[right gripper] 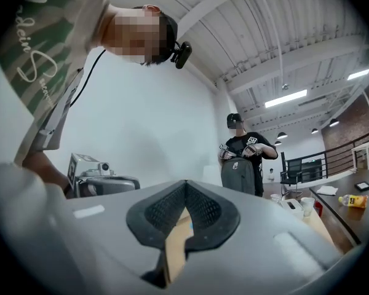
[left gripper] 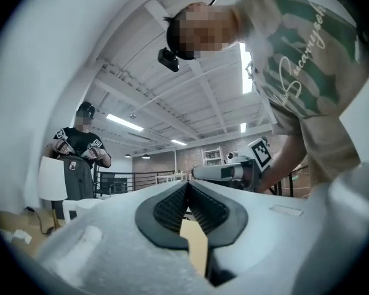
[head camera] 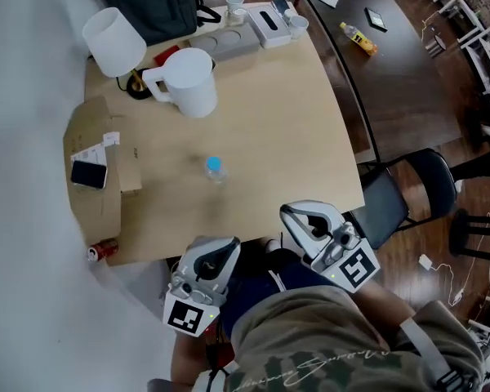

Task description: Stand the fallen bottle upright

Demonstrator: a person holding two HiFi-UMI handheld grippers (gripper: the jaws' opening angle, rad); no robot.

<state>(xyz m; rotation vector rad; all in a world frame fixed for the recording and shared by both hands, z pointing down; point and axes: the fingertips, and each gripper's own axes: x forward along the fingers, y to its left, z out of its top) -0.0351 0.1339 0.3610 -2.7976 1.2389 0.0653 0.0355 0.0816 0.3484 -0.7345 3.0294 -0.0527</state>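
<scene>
On the desk the bottle seems upright, well ahead of the left gripper; the right gripper is beside it, all fingers closed, empty.

Bottle on table, before pitcher

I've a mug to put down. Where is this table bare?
Bare: the wide right half between the bottle and the table's right edge, and the near strip before the bottle. Crowded: the far edge, with pitcher, lamp and cups, and the left, with the cardboard box and phone.
</scene>
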